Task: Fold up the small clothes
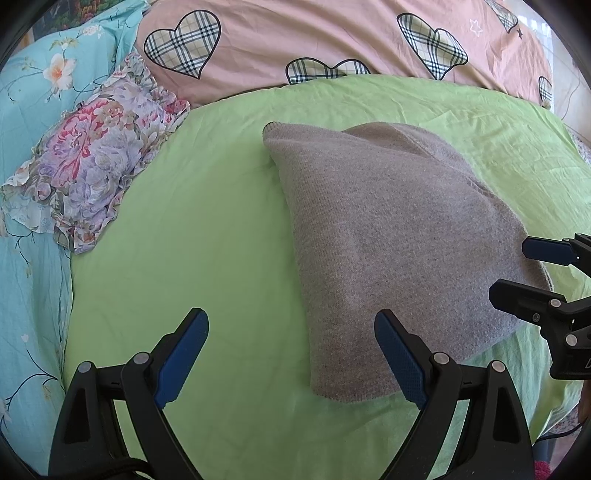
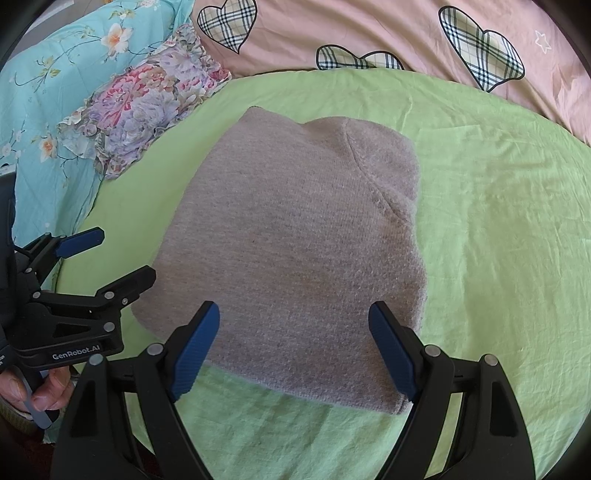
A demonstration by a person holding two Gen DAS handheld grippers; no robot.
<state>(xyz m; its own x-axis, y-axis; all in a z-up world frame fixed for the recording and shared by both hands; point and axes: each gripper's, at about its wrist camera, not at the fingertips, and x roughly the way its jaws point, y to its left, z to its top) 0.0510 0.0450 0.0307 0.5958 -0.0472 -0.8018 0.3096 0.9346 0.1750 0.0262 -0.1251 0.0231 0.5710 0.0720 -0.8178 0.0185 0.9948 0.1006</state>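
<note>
Gray knit sweater [image 2: 295,254] lies folded on the green sheet [image 2: 498,229], mid-bed. What kind of garment it is stays uncertain; only a curved seam shows at its 1 o'clock corner in the right wrist view. Its underside and inner layers are hidden.

Left wrist view: sweater [image 1: 399,236] sits toward 2 o'clock, its near edge partly covered by the left claw's right finger. The right claw [image 1: 532,273] enters at 3 o'clock, cut off by the frame; one blue pad and one black finger visible, gap between them, over the sweater's right edge. Contact with the fabric cannot be judged.

Right wrist view: sweater fills the centre. The left claw [image 2: 118,254] shows at 9 o'clock beside the sweater's left edge, fingers spread, nothing between them. The person's hand [image 2: 44,391] grips its handle at 8 o'clock, mostly cut off; this view alone shows it.

Left claw [image 1: 291,350]: fingers wide apart, empty, above bare sheet and the sweater's near-left edge.
Right claw [image 2: 293,339]: fingers wide apart, empty, hanging over the sweater's near edge.

Floral pillow [image 1: 96,166] at 10 o'clock, blue flowered cloth [image 1: 33,92] beyond it, pink heart-print quilt [image 2: 369,29] along 12 o'clock, edges cropped.
</note>
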